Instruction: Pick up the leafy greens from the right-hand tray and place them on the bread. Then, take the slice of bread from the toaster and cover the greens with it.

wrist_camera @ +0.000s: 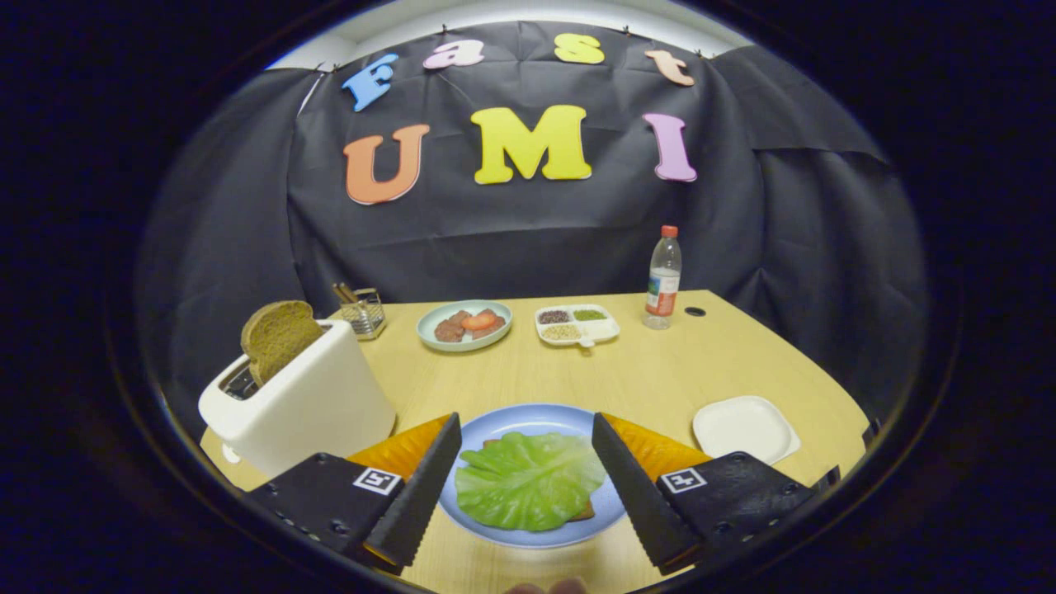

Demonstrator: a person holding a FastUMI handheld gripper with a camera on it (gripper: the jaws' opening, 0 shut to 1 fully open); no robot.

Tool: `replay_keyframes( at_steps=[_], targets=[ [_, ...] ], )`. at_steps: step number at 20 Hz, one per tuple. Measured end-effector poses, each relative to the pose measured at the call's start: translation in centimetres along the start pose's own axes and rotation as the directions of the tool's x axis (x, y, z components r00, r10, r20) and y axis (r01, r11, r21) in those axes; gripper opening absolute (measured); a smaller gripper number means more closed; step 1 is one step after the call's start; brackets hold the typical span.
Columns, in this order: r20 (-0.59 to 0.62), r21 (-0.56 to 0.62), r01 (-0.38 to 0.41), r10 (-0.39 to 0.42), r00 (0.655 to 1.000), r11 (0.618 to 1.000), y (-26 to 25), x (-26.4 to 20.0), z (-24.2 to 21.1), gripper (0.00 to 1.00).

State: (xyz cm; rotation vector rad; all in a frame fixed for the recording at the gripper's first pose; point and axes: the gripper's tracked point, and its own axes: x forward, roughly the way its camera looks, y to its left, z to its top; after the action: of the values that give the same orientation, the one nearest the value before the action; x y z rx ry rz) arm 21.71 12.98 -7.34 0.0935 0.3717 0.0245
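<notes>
A green lettuce leaf (pixel 528 480) lies on a slice of bread (pixel 584 512) that peeks out under its edge, both on a blue plate (pixel 528 418). My gripper (pixel 525 433) hovers over that plate, open, its fingers standing either side of the leaf and holding nothing. A white toaster (pixel 301 402) stands to the left of the fingers, with a brown slice of bread (pixel 278 334) sticking up out of its slot. A small white square tray (pixel 745 428) sits on the right, beyond the right finger.
Further back on the wooden table (pixel 660 371) are a pale plate with meat and tomato (pixel 464 324), a divided white dish of grains (pixel 577 323), a clear bottle with a red cap (pixel 663 280) and a wire holder (pixel 360 311).
</notes>
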Motion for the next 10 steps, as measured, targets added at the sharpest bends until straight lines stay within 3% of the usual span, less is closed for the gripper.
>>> replay_keyframes(
  at_steps=[6,10],
  targets=[
    [0.111,-0.011,0.022,-0.021,0.994,1.000,-0.3,-3.7,3.2,0.96],
    [0.197,-0.036,-0.016,0.023,0.980,0.999,3.1,-7.1,6.4,0.96]
  ],
)
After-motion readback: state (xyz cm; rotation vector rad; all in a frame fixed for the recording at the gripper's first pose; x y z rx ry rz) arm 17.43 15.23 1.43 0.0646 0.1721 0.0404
